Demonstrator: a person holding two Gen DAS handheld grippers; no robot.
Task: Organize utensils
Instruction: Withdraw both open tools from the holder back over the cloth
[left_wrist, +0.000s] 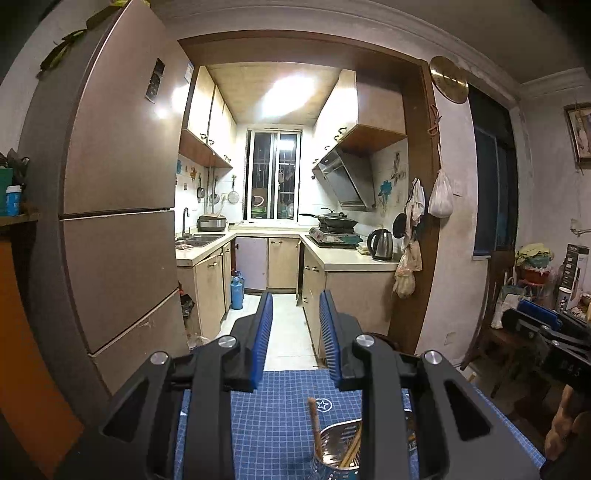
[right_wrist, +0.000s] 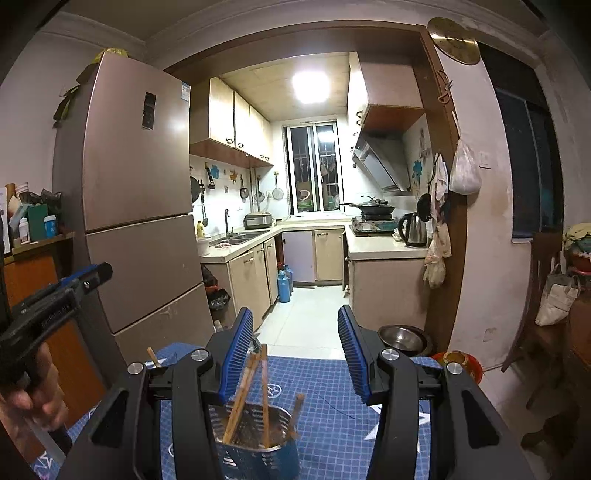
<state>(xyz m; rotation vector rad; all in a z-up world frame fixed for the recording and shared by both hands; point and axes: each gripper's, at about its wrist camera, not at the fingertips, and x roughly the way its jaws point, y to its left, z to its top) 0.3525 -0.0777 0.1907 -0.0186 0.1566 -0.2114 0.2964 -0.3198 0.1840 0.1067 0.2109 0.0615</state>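
Note:
A perforated steel utensil holder (right_wrist: 258, 439) stands on the blue checked tablecloth (right_wrist: 332, 417), directly under my right gripper (right_wrist: 294, 310). Several wooden chopsticks (right_wrist: 264, 387) lean in it, their tops rising close to the left blue pad (right_wrist: 236, 354) without being pressed. The right jaws stand open with nothing gripped. In the left wrist view the same holder (left_wrist: 336, 450) shows at the bottom between the gripper's arms. My left gripper (left_wrist: 295, 295) is open by a narrow gap and holds nothing. One loose chopstick end (right_wrist: 153, 357) pokes up behind the right gripper's left arm.
A steel bowl (right_wrist: 400, 338) and a red bowl (right_wrist: 458, 360) sit at the table's far right edge. A tall fridge (right_wrist: 140, 192) stands on the left and a wooden chair (left_wrist: 495, 295) on the right. The kitchen doorway lies straight ahead. A hand (right_wrist: 33, 395) holds the left gripper.

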